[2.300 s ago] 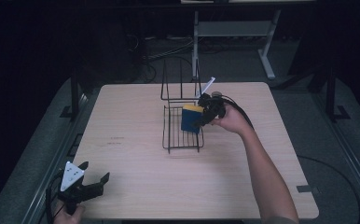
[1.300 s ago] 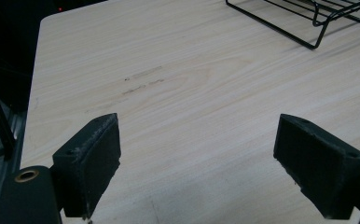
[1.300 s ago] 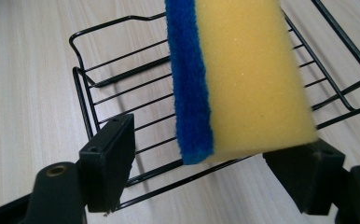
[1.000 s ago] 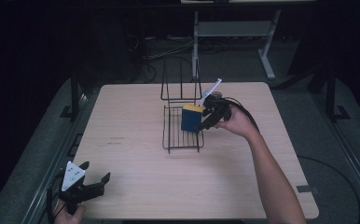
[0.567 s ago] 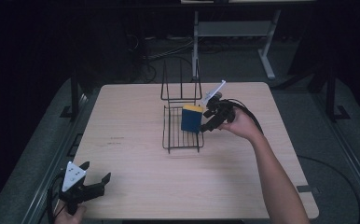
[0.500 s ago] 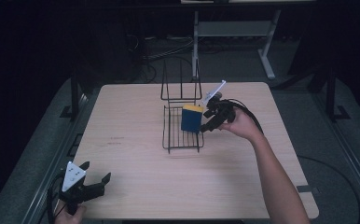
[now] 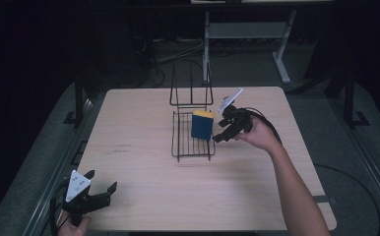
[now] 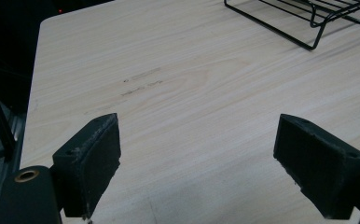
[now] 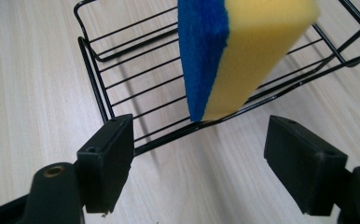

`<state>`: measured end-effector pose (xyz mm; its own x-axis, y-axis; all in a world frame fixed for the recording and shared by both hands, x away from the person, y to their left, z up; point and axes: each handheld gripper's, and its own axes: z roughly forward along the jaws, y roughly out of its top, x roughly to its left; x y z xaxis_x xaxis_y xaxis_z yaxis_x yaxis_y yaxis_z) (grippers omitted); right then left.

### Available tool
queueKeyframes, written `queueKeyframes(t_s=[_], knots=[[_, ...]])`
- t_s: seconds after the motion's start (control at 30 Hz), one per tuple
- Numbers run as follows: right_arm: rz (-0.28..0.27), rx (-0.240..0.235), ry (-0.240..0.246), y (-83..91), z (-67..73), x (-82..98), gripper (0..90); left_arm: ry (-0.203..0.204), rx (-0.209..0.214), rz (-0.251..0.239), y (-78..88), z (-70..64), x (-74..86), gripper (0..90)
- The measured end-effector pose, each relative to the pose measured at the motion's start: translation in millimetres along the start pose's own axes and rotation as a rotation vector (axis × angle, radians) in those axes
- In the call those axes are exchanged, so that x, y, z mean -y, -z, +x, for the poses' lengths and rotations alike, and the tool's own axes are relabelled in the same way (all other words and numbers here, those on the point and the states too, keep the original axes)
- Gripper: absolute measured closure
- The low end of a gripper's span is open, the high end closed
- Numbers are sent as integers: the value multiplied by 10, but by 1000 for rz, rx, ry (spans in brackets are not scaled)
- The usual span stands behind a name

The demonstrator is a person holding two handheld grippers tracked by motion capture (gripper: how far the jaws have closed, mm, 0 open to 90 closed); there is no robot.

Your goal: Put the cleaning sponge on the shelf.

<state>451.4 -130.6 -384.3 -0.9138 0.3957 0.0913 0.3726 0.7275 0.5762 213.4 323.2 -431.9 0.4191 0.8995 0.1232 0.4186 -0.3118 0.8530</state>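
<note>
Sponge (image 7: 203, 125), blue scouring face and yellow foam body, stands on edge in the black wire rack (image 7: 193, 140). Its lower edge rests at the rack's right-hand rim. In the right gripper view the sponge (image 9: 236, 51) leans, blue face to the left of the picture, yellow side facing the camera, bottom corner on the front rim wire of the rack (image 9: 122, 79).

Right tongs (image 7: 223, 132): held just beside the rack's right side, pointing at the sponge. Jaws stand wide apart. In the right gripper view the right tongs (image 9: 215, 161) sit short of the sponge; both pads are clear of it, nothing between them but bare table (image 9: 24, 93). No grip on the sponge.

Left tongs (image 7: 99, 189): at the near left corner of the table (image 7: 143, 187), well apart from the rack and sponge. Jaws wide open. The left gripper view shows the left tongs (image 8: 197, 158) over plain wood with nothing between the pads; a corner of the rack (image 8: 304, 23) appears far off at the top right of that picture.

Rack has an upright wire back section on its far side. A faint pencil-like mark (image 7: 124, 146) lies on the table left of the rack.
</note>
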Motion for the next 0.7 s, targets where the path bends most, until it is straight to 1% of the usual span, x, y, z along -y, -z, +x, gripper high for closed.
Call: queueKeyframes(t_s=[0.07, 0.23, 0.27, 0.37, 0.57, 0.6, 0.67, 0.7], knots=[[-1, -3, 6, 6, -4, 16, 238, -2, 1, 0, -2, -3, -1, 141], [3, 5, -1, 28, 17, 53, 238, -2, 2, 1, -7, -6, -2, 141], [0, 5, 6, 29, 14, 59, 238, -2, 3, 1, -7, -7, -1, 141], [8, 8, -2, 43, 22, 83, 238, -2, 2, 0, -5, -8, -2, 141], [4, 12, 1, 60, 49, 138, 238, -2, 1, 0, -5, -9, -3, 141], [7, 10, -6, 62, 59, 148, 238, -2, 1, 0, -5, -9, -3, 141], [6, 11, 2, 56, 55, 158, 238, -4, 2, 1, -5, -14, -4, 141], [9, 11, -5, 57, 61, 168, 238, -5, 3, 3, -6, -15, -4, 141]])
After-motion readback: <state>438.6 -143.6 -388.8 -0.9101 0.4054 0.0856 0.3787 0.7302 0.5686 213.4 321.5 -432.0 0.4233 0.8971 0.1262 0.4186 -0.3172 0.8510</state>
